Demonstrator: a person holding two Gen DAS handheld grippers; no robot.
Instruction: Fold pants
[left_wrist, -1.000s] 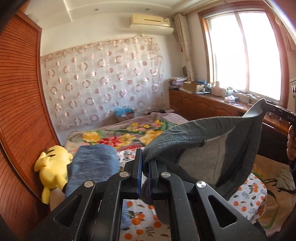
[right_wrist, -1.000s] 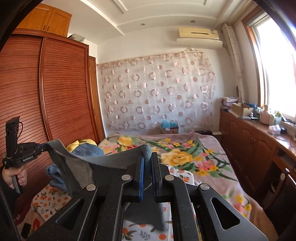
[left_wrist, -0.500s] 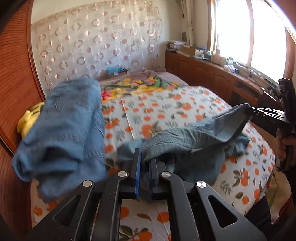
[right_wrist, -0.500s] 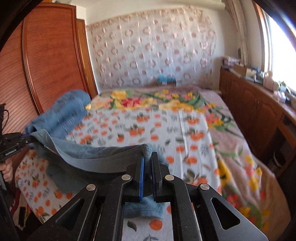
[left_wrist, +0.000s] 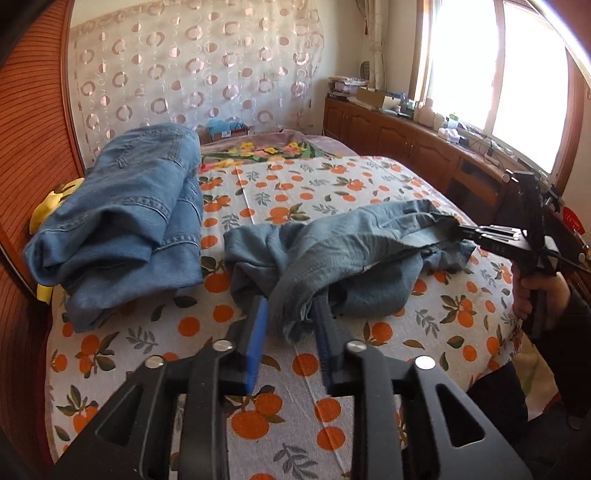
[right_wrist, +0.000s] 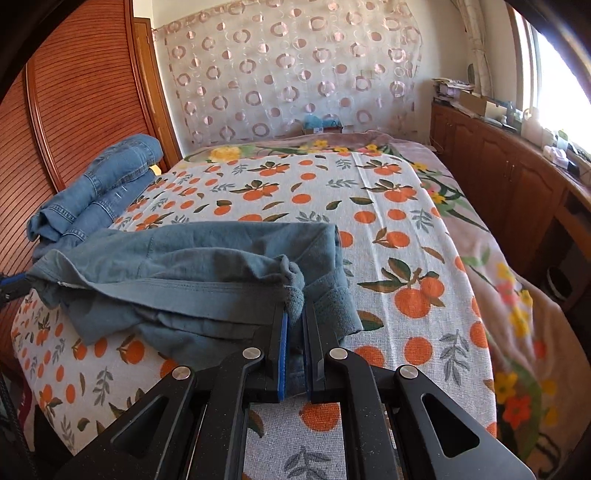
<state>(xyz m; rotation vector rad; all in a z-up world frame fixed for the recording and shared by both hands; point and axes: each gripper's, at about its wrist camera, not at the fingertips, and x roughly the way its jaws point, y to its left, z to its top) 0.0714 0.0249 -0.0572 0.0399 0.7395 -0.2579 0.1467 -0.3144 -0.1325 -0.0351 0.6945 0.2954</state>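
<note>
Grey-blue pants (left_wrist: 332, 258) lie bunched on the orange-print bed cover (left_wrist: 280, 373). My left gripper (left_wrist: 290, 314) is open, its jaws standing on either side of the near waistband corner, which hangs loose between them. In the right wrist view my right gripper (right_wrist: 294, 317) is shut on the other waistband corner of the pants (right_wrist: 192, 266). The waistband stretches between the two grippers. The right gripper also shows at the right of the left wrist view (left_wrist: 458, 230), pinching the cloth.
A pile of blue jeans (left_wrist: 122, 221) lies at the left side of the bed, by the wooden wardrobe (left_wrist: 26, 147). A yellow plush toy (left_wrist: 48, 206) sits behind the pile. A wooden cabinet (right_wrist: 517, 177) runs along the right under the window.
Both grippers came down from the air to the bed and the pants settled on the cover. My left gripper has opened and let go of the waistband.
</note>
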